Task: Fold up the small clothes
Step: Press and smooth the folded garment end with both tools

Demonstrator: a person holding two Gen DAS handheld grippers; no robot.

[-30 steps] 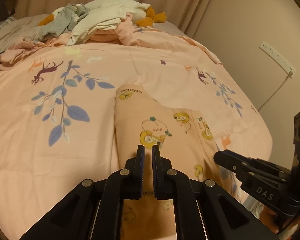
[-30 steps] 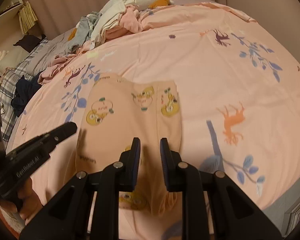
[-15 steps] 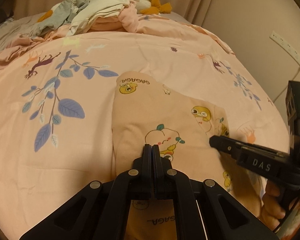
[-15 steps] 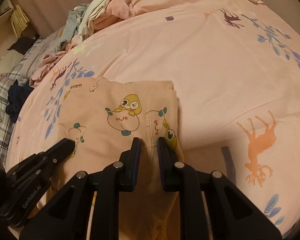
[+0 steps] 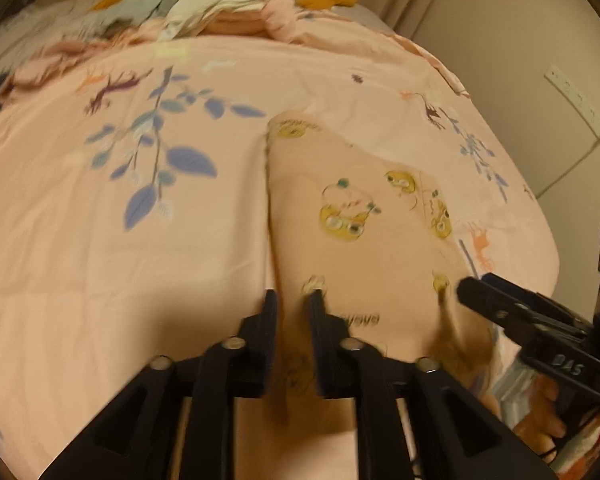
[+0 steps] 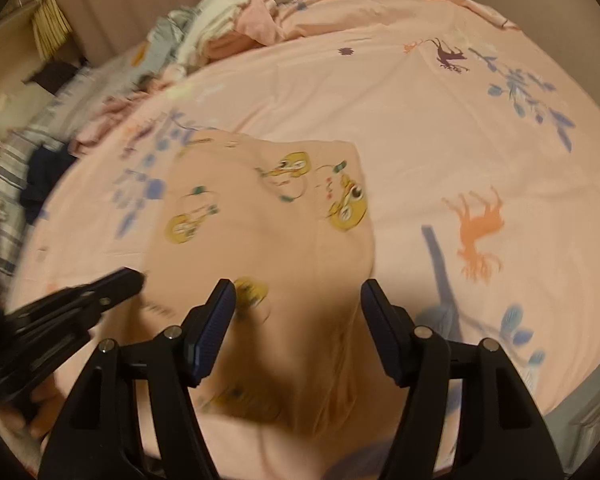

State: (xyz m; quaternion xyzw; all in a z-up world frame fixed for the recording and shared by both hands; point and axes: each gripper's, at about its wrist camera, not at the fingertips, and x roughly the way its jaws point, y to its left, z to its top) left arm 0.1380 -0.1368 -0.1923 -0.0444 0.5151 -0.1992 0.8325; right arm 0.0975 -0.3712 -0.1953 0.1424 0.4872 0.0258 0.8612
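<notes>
Below us lies a pink bedsheet printed with blue leaves and deer (image 5: 140, 280), heaped clothes (image 5: 228, 4) at its far end. Only our left view shows the white wall power strip (image 5: 576, 104). The folded peach cartoon-print garment (image 6: 268, 240) lies flat; our right gripper (image 6: 298, 308) has just opened wide over its near edge, our left gripper (image 5: 292, 304) has opened slightly, seemingly gripping nothing

bed (image 5: 100, 280): pink printed cover | near edge: peach garment (image 5: 360, 248) | far end: clothes pile (image 5: 220, 12)
</notes>
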